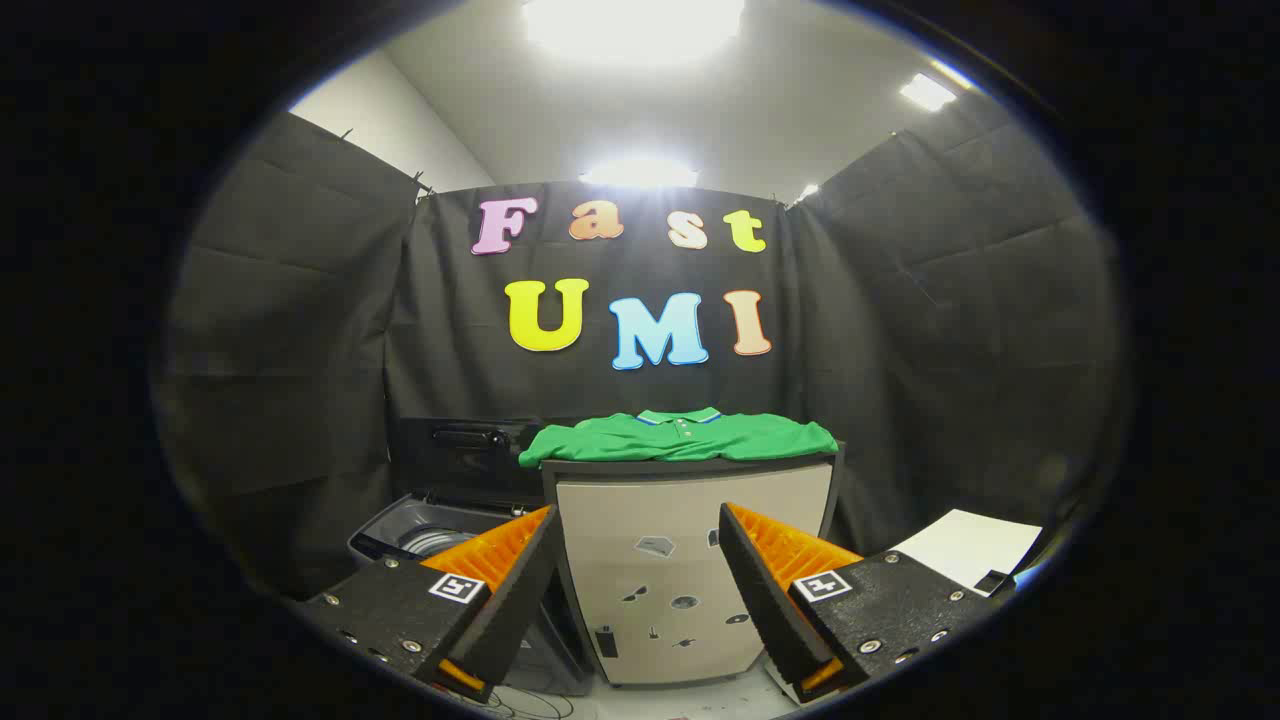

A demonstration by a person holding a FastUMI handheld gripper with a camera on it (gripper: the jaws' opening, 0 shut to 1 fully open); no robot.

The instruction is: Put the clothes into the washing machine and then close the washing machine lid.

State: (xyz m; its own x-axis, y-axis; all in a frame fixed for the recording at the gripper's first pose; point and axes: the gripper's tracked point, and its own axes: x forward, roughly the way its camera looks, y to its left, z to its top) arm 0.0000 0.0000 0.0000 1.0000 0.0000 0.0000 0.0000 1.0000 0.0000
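We are holding our gripper (pixel 637 520) up with its two orange fingers (pixel 505 550) wide apart, gripping nothing.

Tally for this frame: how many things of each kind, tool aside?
Shirt, green, on the cabinet: 1
Cabinet: 1
Washer, lid up, beside the cabinet: 1
White sheet: 1
Total: 4
The tool is open, empty, short of the cabinet.

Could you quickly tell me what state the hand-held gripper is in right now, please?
Hand-held gripper: open, holding nothing; the green polo shirt lies on the cabinet beyond its fingers.
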